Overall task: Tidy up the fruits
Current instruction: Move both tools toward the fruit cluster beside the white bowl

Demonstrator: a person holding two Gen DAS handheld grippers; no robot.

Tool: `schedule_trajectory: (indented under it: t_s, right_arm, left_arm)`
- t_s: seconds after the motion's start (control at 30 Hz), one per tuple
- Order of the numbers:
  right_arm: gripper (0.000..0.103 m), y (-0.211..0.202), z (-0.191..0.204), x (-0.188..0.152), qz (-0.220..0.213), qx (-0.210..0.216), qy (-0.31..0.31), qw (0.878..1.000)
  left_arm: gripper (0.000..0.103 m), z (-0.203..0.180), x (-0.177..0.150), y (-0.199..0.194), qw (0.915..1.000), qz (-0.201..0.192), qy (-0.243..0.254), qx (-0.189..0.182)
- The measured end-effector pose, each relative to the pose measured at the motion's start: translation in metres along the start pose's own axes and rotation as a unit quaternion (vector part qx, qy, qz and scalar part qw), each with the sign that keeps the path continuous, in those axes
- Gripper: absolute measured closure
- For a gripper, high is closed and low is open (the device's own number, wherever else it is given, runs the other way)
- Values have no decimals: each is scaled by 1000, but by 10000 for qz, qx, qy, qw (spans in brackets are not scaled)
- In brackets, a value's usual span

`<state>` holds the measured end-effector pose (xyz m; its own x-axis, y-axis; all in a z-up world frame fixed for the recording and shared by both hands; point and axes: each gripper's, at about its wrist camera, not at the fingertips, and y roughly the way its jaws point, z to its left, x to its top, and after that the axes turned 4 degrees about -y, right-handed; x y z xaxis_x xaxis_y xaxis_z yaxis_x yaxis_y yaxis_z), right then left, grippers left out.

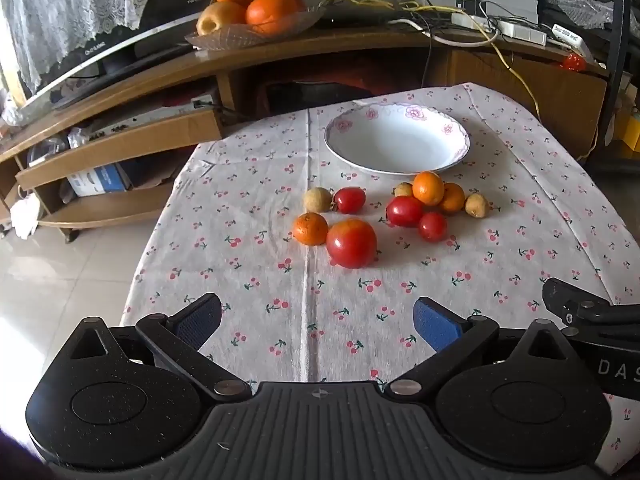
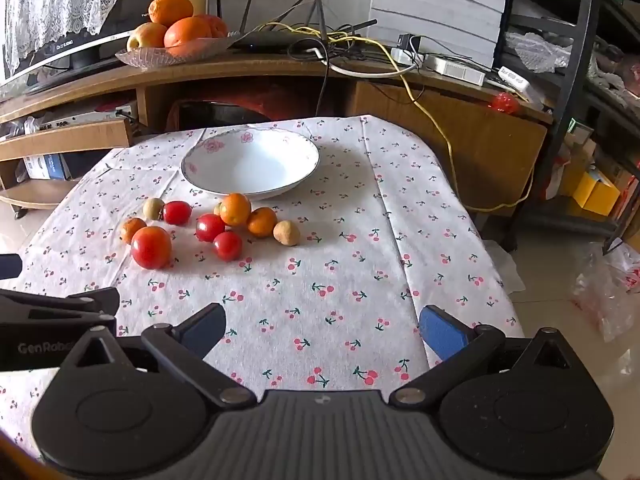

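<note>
Grippers (image 1: pixel 317 322) (image 2: pixel 323 330) agape, empty, above tablecloth (image 1: pixel 248 320).

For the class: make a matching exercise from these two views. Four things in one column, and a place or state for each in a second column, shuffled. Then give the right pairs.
1. white bowl
2. large tomato
3. glass dish
4. left gripper

A. on the wooden shelf, holding oranges
B. open, holding nothing
C. empty, on the tablecloth
D. touching a small orange

Pairs: 1-C, 2-D, 3-A, 4-B

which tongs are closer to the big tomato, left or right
Left, though only slightly. The big tomato sits almost straight ahead of the open left tongs; from the open right tongs it lies ahead and well off to the left.
</note>
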<state>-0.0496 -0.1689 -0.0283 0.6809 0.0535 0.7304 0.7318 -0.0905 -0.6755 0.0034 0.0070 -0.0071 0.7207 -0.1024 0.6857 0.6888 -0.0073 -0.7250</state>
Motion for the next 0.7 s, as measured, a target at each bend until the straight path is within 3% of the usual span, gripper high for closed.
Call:
schedule_trajectory:
  t_s: [0.7]
  right_arm:
    - [0, 9, 0, 0, 127, 220, 205, 9995]
  left_arm:
    - [1, -8, 0, -2, 9998, -2, 14, 175]
